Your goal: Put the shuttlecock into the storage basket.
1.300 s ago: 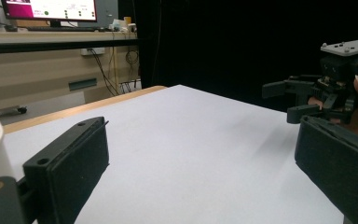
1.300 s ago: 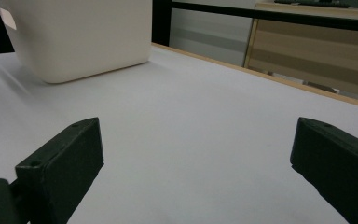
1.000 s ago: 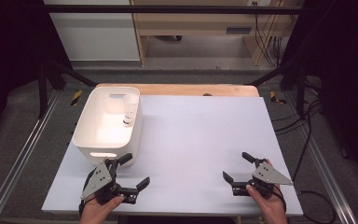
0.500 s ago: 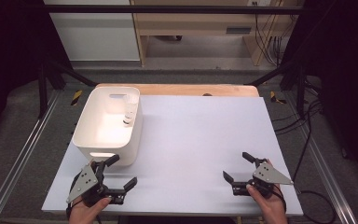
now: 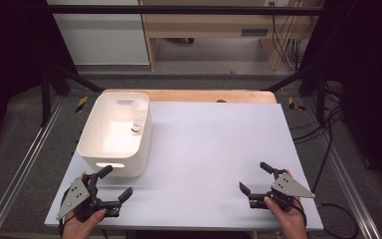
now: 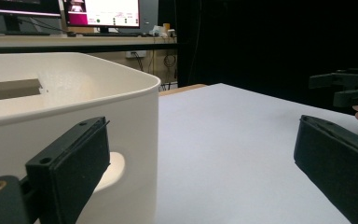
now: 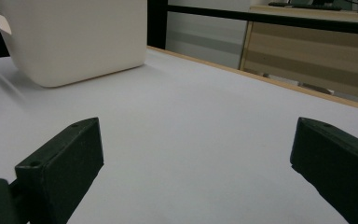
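the left tongs (image 5: 115, 183) sit at the near left corner of the white-topped desk (image 5: 214, 149), held in a hand, with their two black jaws spread wide and nothing between them. just ahead of them stands the white rectangular plastic bin with cut-out handles (image 5: 113, 133); in the left gripper view that bin (image 6: 70, 112) rises close behind the left jaw, its near wall and handle slot right beside the pad, though whether pad and wall touch cannot be told. inside the bin, toward its far end, lies a small clear item with a dark base (image 5: 137, 125), too small to identify.

the right tongs (image 5: 254, 179) rest low over the near right part of the desk, well apart from the bin, also released with jaws wide and gripping nothing. in the right gripper view the bin (image 7: 74, 37) stands far off at upper left across bare desk surface (image 7: 191, 130). the right tongs (image 6: 349, 91) appear in the left gripper view at the far right edge.
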The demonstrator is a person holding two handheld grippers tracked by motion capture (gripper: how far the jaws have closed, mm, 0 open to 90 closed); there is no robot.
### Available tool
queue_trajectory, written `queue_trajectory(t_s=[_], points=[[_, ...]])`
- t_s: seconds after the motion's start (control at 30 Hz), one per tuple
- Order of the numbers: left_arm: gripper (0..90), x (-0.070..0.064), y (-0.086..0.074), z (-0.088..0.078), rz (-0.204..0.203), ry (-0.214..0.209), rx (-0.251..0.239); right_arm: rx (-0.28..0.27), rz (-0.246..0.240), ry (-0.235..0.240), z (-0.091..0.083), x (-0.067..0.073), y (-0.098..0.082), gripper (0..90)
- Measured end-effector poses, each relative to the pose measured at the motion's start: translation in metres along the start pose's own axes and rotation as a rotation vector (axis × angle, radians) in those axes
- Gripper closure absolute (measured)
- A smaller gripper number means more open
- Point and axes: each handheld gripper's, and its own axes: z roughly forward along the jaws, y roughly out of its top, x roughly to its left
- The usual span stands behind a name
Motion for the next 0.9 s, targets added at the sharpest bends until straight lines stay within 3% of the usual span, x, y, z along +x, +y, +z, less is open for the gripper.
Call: queue_trajectory(t_s=[0.53, 0.73, 0.9], points=[[3.7, 0.012, -0.017, -0.009, -0.025, 0.036, 0.001, -0.022, -0.015, -0.038, -0.010, -0.009, 0.001, 3.0], [3.7, 0.016, -0.022, -0.010, -0.023, 0.051, 0.002, -0.016, -0.038, -0.063, -0.014, -0.014, -0.001, 2.9], [4.0, 0.017, -0.026, -0.012, -0.015, 0.059, -0.003, -0.015, -0.030, -0.080, -0.016, -0.019, -0.003, 2.9]])
